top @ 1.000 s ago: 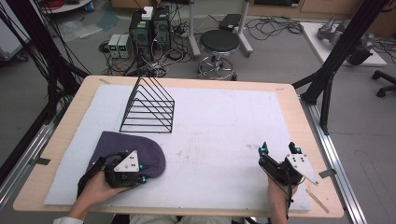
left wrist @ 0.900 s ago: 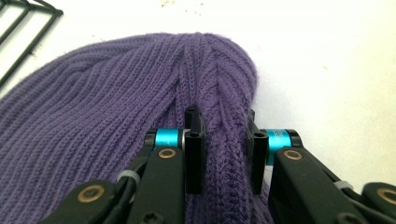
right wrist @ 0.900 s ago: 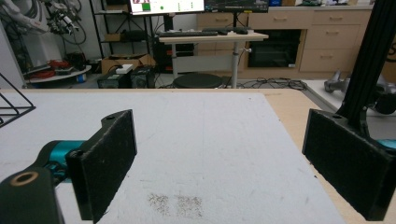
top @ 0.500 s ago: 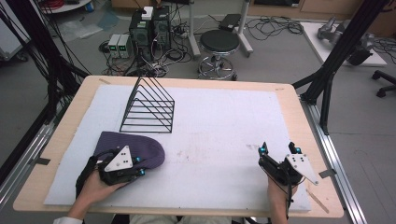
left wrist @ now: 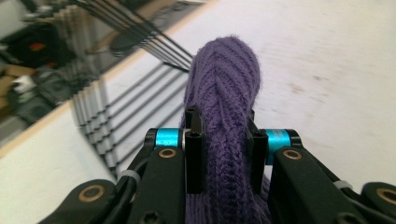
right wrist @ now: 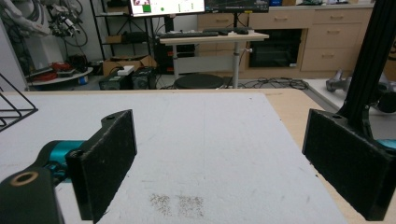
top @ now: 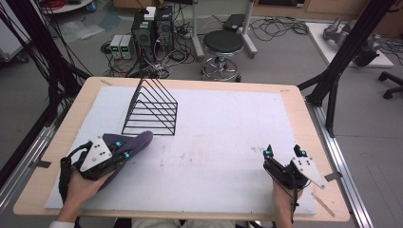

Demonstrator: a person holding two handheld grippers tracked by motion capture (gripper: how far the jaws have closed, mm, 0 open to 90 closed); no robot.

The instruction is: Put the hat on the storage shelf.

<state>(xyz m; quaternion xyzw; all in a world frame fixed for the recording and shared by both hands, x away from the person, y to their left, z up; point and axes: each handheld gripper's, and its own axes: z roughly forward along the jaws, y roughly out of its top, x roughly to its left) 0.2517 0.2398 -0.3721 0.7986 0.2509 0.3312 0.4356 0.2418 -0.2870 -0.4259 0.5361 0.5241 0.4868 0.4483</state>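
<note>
We are seeing the left hand-held gripper (top: 124, 151) clamping the purple knit hat (left wrist: 224, 121) between its 2 jaws, just before the wire rack (top: 152, 108); the right hand-held gripper (top: 283, 153) is hovering spread apart over the desk (top: 228, 137).

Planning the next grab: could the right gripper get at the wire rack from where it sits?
Probably yes: the right gripper is open, and bare white mat lies between it and the wire rack, far across.

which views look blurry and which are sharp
Left gripper view: purple knit hat crisp between the jaws, wire rack and room behind smeared. Right gripper view: white mat and room sharp. High view: soft overall, evenly lit.
</note>
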